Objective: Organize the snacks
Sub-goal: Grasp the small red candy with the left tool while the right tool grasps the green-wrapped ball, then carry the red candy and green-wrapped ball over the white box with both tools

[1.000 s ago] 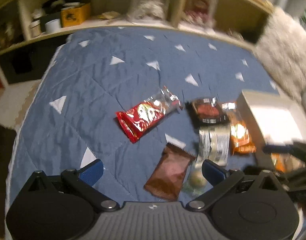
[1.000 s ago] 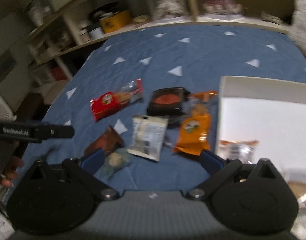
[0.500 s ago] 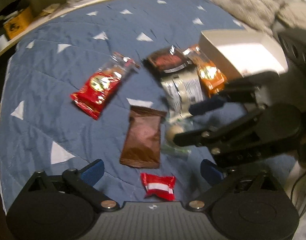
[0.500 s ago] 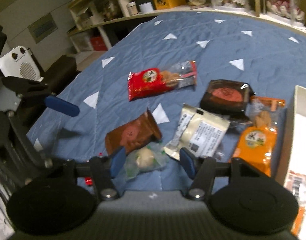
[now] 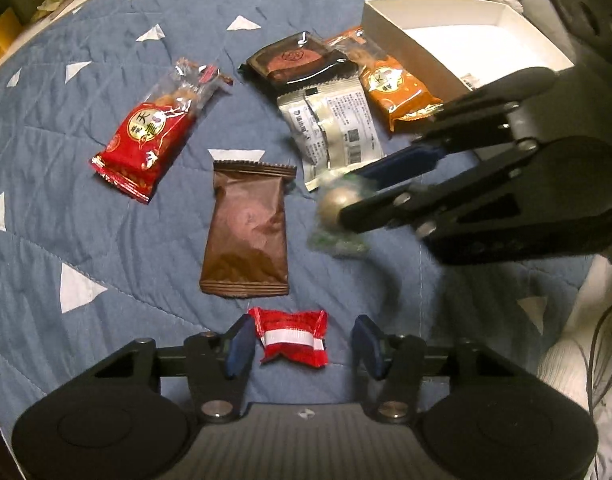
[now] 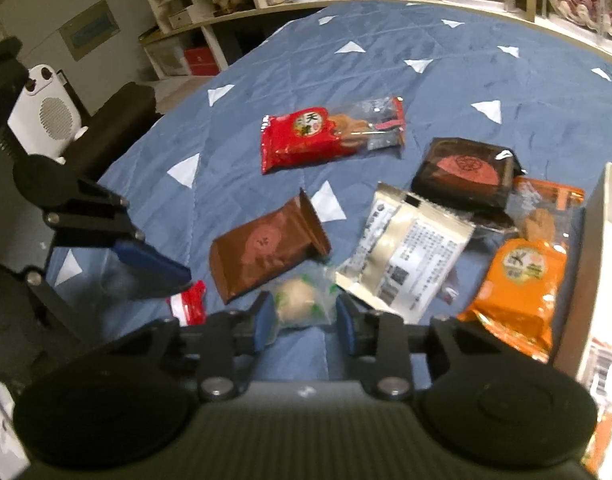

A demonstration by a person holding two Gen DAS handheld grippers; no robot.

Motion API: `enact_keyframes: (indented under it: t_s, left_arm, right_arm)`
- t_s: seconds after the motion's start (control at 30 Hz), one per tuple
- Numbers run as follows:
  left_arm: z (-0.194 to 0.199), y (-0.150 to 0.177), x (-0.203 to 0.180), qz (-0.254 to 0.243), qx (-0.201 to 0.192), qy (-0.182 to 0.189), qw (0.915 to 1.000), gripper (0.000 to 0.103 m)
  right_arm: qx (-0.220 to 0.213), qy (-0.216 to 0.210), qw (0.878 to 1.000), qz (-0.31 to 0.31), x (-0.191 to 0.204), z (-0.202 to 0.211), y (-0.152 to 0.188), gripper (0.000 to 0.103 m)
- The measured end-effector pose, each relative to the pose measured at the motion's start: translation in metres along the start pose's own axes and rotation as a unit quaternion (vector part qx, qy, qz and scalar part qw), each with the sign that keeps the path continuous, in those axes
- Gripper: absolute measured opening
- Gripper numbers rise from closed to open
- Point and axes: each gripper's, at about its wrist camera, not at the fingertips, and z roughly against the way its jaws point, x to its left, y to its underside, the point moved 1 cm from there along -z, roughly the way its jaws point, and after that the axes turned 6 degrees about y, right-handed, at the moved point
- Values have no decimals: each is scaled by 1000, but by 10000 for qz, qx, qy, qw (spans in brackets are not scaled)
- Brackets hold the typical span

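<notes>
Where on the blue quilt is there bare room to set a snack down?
Bare quilt lies left of the brown packet and beyond the red packet toward the shelves. Around the silver packet, the orange packet and the white box it is crowded.

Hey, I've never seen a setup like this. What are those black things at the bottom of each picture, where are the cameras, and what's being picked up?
There is no robot here: a person holds a hand-operated two-finger claw in each hand. Each picture comes from a wide-angle camera on one claw, looking along its fingers. On the blue quilted cover with white triangles lie wrapped snacks, among them a brown foil packet and a red biscuit packet, beside an open white cardboard box. The left claw has just been closing around a small red-and-white wrapped candy, but its pads do not squeeze it yet. The right claw has just been closing too and seems to pinch a round pale sweet in a clear wrapper.
</notes>
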Motion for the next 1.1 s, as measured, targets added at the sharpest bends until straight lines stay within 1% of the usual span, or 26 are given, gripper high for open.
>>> enact_keyframes:
  t_s: [0.03,0.2,0.27,0.3,0.37,0.43,0.5,0.53,0.57,0.67,0.73,0.87,1.0,1.03,1.1]
  left_arm:
    - [0,1,0,5,11,-7,10000,55]
    - [-6,0,1,49,126,-108,9998,53]
    - [-6,-1,3,89,151,-103,9998,47]
    - [-7,-1,4,113,158,-104,9998,46]
    - [-7,-2,6,156,164,-93,9997,39]
    - [-8,-3,6,180,171,-71,9997,39]
    - [-8,-4,5,193,179,-70,9996,38]
    - [-9,-4,6,200,185,-71,9996,38]
    - [-9,-5,6,206,191,-75,9996,38]
    - [-10,-5,5,209,189,-86,9996,38]
    - [-10,-6,5,215,182,-92,9996,38]
    - [-11,-7,8,296,145,-52,9994,38]
    - [-13,-10,15,540,69,68,9985,38]
    - [-13,-10,17,577,56,84,9983,37]
    - [-13,-10,19,635,31,91,9979,37]
  right_arm:
    - [21,45,10000,-33,-1,2,1,35]
    - [194,215,9990,-346,-11,14,8,34]
    - [310,243,9981,-473,-15,18,13,33]
    - [364,222,9976,-542,-16,21,17,33]
    - [469,165,9968,-631,-17,24,21,33]
    - [553,73,9961,-687,-14,29,26,33]
    - [587,-59,9955,-748,-12,32,29,35]
    - [586,-94,9952,-780,-11,32,30,38]
    - [591,-102,9950,-794,-10,31,30,46]
    - [628,44,9952,-754,-10,25,29,51]
    - [674,44,9944,-810,-11,20,29,53]
    - [695,82,9944,-796,-8,13,27,55]
    - [743,89,9945,-735,-4,6,27,57]
    - [737,81,9947,-715,-4,5,27,57]
    - [729,71,9947,-720,-4,4,26,53]
